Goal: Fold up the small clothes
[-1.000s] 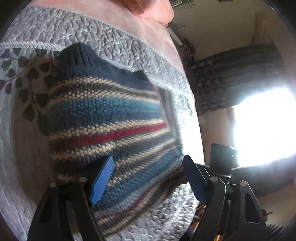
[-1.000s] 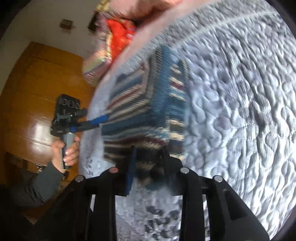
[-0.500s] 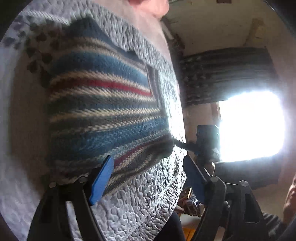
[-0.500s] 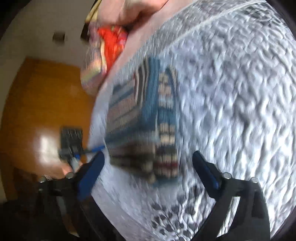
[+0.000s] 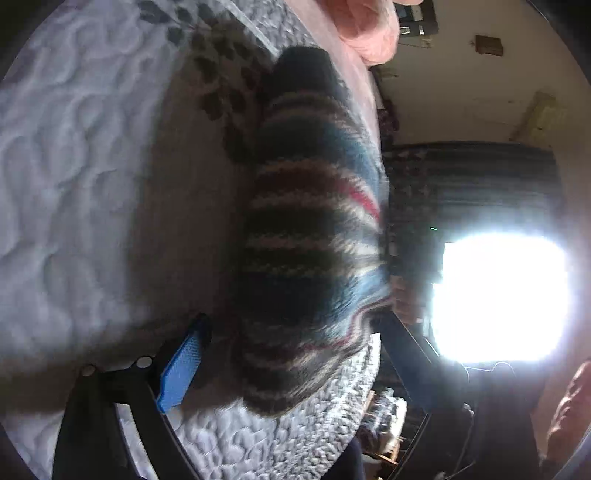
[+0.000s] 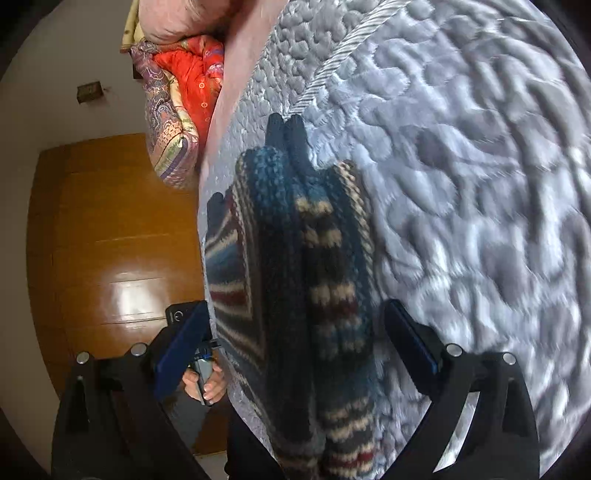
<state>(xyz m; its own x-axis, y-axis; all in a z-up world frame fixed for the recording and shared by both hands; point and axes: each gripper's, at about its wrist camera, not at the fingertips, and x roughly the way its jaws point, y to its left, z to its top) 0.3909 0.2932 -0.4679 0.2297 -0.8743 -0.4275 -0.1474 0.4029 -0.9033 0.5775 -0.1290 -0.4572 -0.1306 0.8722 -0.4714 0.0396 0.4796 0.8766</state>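
Note:
A folded knit sweater (image 5: 314, 251), striped in blue, navy, cream and red, lies on the grey quilted bedspread (image 5: 74, 184) near the bed's edge. My left gripper (image 5: 295, 363) is open, its blue pad (image 5: 181, 369) to the left of the sweater's near end and the dark finger to the right. In the right wrist view the sweater (image 6: 295, 277) runs lengthwise between the fingers of my open right gripper (image 6: 295, 345), dark collar at the far end. Neither gripper holds the cloth. A hand (image 6: 207, 384) grips the other tool at the lower left.
A pink pillow (image 5: 369, 33) lies at the head of the bed, with red and patterned bedding (image 6: 184, 85) beside it. A wooden wardrobe door (image 6: 110, 240) stands past the bed's edge. A bright window (image 5: 498, 295) and a dark striped curtain (image 5: 469, 177) are on the other side.
My right gripper was shut on the sweater's near edge one second ago; it has let go and now stands open astride it. The left gripper has swung round the sweater's end, still open.

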